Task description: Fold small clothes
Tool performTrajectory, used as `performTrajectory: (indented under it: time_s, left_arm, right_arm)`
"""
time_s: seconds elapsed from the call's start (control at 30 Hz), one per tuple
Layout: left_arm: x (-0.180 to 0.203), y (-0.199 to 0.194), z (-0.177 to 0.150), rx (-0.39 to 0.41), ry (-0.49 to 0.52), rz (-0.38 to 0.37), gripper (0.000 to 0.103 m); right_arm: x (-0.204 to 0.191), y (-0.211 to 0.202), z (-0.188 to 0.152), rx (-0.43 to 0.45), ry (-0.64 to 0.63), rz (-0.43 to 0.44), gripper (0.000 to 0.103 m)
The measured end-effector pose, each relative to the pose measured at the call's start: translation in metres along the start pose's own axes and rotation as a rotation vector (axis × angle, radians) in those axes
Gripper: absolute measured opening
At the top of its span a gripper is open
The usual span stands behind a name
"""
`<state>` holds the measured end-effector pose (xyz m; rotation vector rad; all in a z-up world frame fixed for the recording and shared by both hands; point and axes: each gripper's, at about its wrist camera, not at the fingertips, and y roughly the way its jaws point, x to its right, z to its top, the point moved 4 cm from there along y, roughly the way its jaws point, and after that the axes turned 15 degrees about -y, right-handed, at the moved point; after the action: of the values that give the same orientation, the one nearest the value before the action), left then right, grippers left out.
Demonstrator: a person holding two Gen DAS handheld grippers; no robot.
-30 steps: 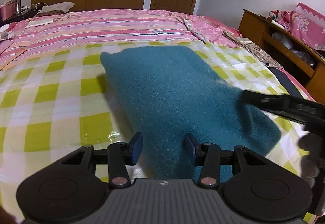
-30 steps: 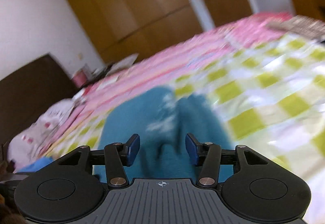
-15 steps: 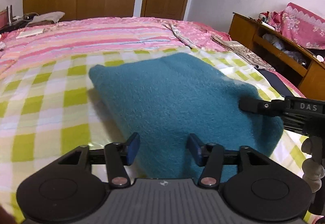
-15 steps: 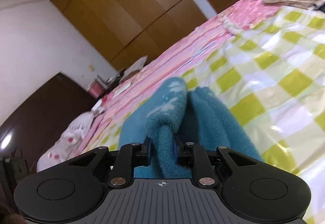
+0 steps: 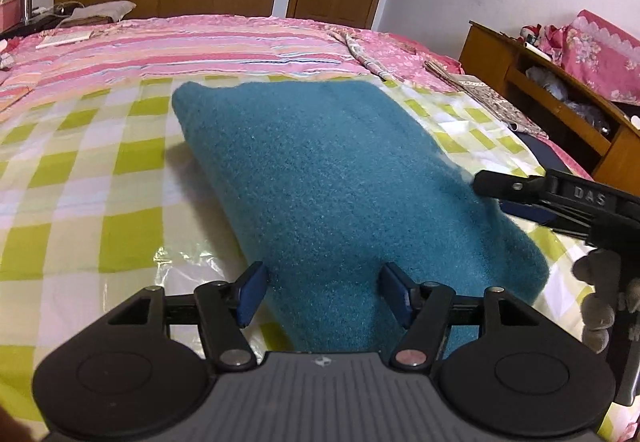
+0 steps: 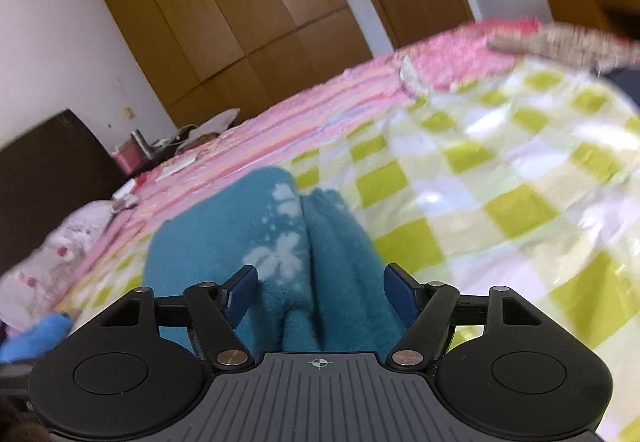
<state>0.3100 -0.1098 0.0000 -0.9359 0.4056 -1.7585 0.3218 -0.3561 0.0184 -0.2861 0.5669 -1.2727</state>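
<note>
A bed (image 5: 80,169) covered with a green-and-white checked sheet filled both views, with a pink striped quilt (image 5: 192,49) beyond it, well past the reach of either tool. On the checked sheet lay the garment to be folded, a thick teal fleece piece (image 5: 340,181), already doubled over into a plump rectangle.

From the left hand-held gripper (image 5: 324,292), the teal piece lay directly ahead. Its long axis ran away from the tool, slanting up and to the left, so the near short end sat between the blue pads. The left jaws had just been opening and stood wide, with fleece between them but neither pad pressing on it.

The right hand-held gripper (image 6: 320,292) met the same piece from its right side. In the right wrist view the folded layers (image 6: 304,242) showed as two rounded ridges with a crease between them, running straight ahead from the tool. Pale flower-like marks (image 6: 280,258) dotted the left ridge. The right jaws had just sprung apart and stood wide, the ridges between them and untouched by the pads.

Both tools sat about equally close to the near end. A further fold would probably carry that near end forward along the long axis.
</note>
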Motion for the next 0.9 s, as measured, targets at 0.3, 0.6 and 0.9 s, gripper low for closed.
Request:
performTrajectory:
  time_s: [0.3, 0.6, 0.9]
  left_arm:
    - [0.002, -0.015, -0.012, 0.021, 0.086, 0.024, 0.068]
    - [-0.008, -0.013, -0.021, 0.01, 0.01, 0.005, 0.068]
    - [-0.011, -0.045, -0.024, 0.055, 0.036, 0.013, 0.067]
  right_arm:
    - [-0.001, 0.02, -0.008, -0.115, -0.025, 0.047, 0.071]
    - [-0.026, 0.024, -0.011, -0.175, -0.031, 0.114, 0.036]
    - [-0.03, 0.015, 0.01, -0.167, 0.072, 0.216, 0.029]
